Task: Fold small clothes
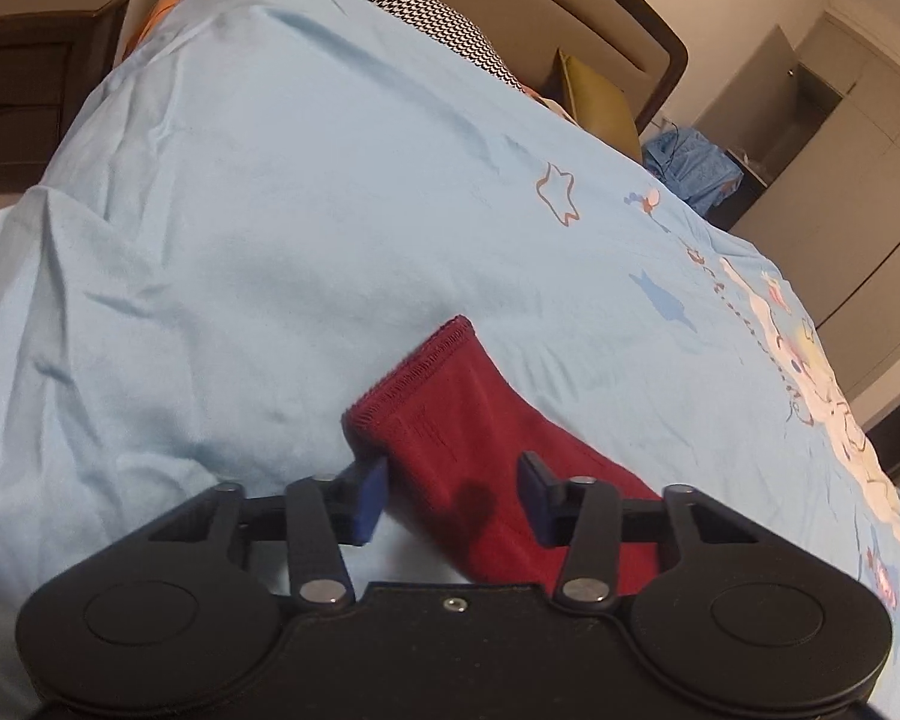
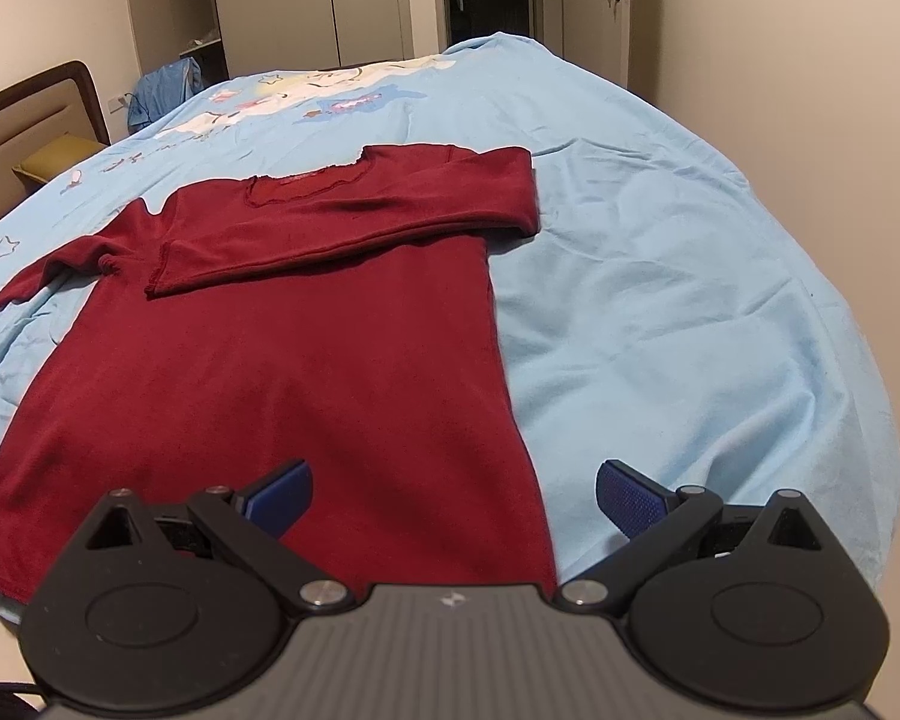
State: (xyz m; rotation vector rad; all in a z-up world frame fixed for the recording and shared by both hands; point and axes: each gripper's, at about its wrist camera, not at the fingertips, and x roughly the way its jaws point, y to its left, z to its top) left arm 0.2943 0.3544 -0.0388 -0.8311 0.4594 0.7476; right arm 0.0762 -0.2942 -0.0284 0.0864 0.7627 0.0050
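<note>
Left hand-held gripper (image 1: 453, 495) straddles the red sleeve (image 1: 480, 450), pads not touching.

Evenly lit by soft indoor light, moderately bright, without glare. Strong fisheye bending toward the edges, with dark vignetted corners in both views. Slightly soft throughout, softest on the gripper bodies nearest the lens; faint shadow cast on the red sleeve (image 1: 480, 450) in the left wrist view.

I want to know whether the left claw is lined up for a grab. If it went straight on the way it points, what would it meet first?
Most likely the dark red sleeve, which lies between the left claw pads; the cuff end lies just ahead. Depth is hard to judge, so contact may come almost at once, with the light blue bedsheet under it.
</note>
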